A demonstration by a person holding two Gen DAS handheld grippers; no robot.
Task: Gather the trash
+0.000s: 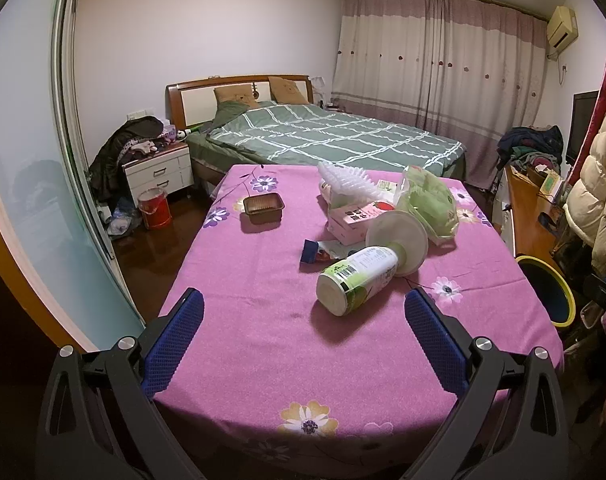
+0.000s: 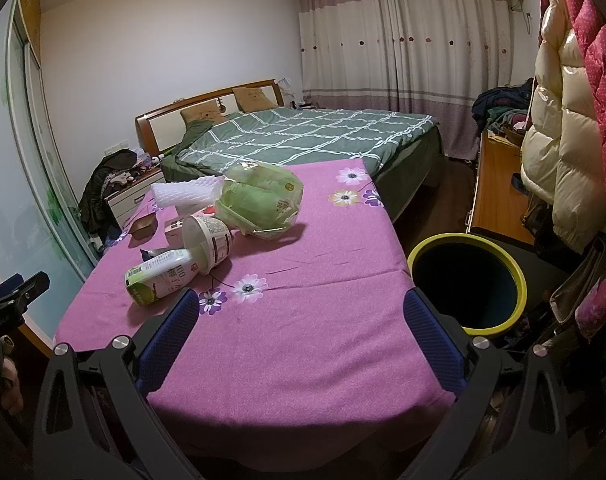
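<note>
gripper (image 1: 305, 308) ribbed blue pads, wide | cylindrical bottle (image 1: 357, 280) lying | bag (image 1: 429, 202), perhaps plastic, crinkled

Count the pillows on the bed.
2. Both brown square pillows lean against the wooden headboard of the bed: one on the left, one on the right. The green checked quilt could hide more.

Both grippers same build: left gripper (image 1: 304, 304), right gripper (image 2: 301, 306). Black angular linkage arms, silver round pivot screws, fingers (image 1: 175, 344) faced with blue textured pads.
</note>
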